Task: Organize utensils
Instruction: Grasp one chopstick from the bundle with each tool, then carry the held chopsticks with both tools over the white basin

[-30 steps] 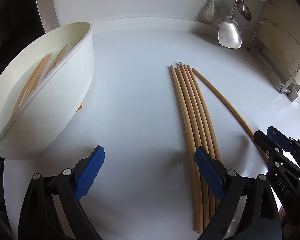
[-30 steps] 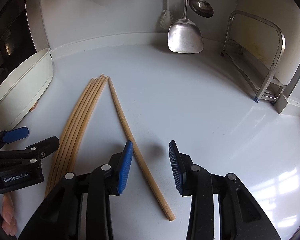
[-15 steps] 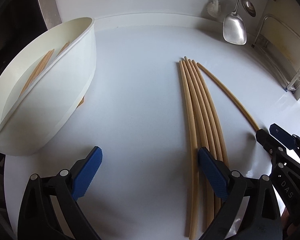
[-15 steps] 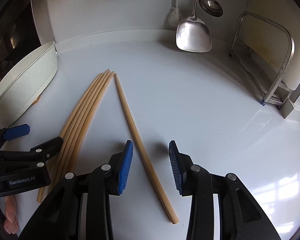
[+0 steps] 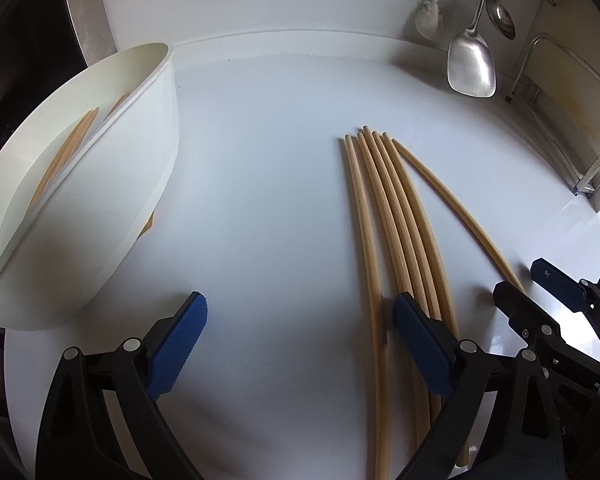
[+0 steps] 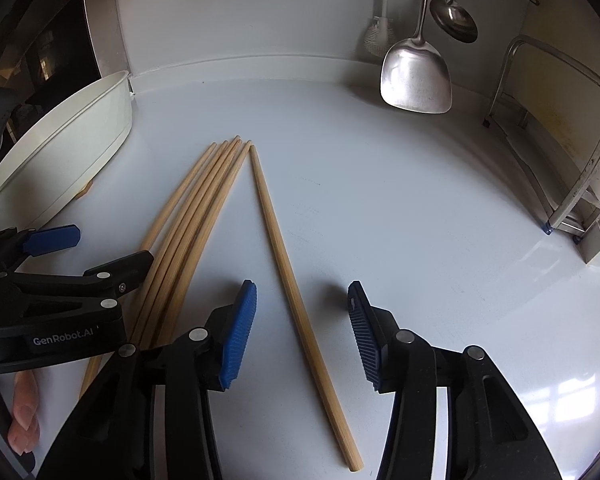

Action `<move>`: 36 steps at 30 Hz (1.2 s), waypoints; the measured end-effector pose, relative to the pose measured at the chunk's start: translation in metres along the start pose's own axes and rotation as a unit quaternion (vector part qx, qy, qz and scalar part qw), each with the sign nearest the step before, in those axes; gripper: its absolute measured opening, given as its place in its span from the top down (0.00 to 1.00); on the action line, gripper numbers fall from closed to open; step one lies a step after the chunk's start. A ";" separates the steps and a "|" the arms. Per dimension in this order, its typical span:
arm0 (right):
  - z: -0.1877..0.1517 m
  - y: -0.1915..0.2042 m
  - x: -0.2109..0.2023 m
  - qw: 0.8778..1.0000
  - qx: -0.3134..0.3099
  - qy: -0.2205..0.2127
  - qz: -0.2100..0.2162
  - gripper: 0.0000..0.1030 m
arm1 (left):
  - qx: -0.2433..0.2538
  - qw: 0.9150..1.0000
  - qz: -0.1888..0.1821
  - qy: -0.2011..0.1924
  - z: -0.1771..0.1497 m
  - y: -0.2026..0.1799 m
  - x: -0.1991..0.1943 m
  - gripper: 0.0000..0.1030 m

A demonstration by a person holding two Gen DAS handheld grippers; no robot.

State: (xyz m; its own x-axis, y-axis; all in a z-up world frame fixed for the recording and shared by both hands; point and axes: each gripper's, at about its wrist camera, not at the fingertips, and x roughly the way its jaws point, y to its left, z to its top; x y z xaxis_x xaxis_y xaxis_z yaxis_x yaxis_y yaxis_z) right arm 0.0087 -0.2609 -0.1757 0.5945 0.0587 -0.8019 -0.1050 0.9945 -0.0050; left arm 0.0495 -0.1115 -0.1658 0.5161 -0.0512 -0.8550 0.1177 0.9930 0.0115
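Note:
Several wooden chopsticks (image 5: 396,220) lie in a tight bundle on the white counter, and one single chopstick (image 5: 460,208) fans off to their right. My left gripper (image 5: 298,308) is wide and its jaws are closing. Only the bundle's leftmost stick lies between them, untouched, beside the right pad. My right gripper (image 6: 302,292) straddles the single chopstick (image 6: 284,264); its jaws are opening and neither pad touches it. A white tub (image 5: 140,184) at the left holds more chopsticks (image 5: 68,152).
A steel spatula (image 6: 416,76), a ladle (image 6: 454,20) and a brush (image 6: 380,36) hang on the back wall. A metal rack (image 6: 572,140) stands at the right. A person's fingers (image 6: 20,412) show under the left gripper (image 6: 112,246).
My right gripper's jaws have spread wider around the single chopstick. The left gripper's gap has narrowed slightly. The chopsticks and the tub lie where they were.

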 end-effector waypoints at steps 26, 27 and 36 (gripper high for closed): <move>0.011 -0.019 -0.019 0.993 0.101 0.033 0.045 0.94 | 0.040 0.997 -0.064 0.035 0.008 -0.003 -0.039 0.93; 0.012 -0.019 -0.026 0.992 0.109 0.033 0.045 0.94 | 0.043 0.996 -0.069 0.035 0.010 0.000 -0.045 0.93; 0.055 0.021 -0.081 0.993 0.109 0.000 0.050 0.94 | 0.025 0.997 -0.078 0.012 0.041 0.063 -0.099 0.93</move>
State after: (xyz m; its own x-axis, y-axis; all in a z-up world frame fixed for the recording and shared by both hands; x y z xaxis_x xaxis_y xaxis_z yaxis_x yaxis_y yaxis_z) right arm 0.0019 -0.2401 -0.0778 0.5902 0.1582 -0.7916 0.0121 0.9788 0.2047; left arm 0.0409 -0.0487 -0.0595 0.4684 -0.2021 -0.8601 0.2375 0.9665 -0.0977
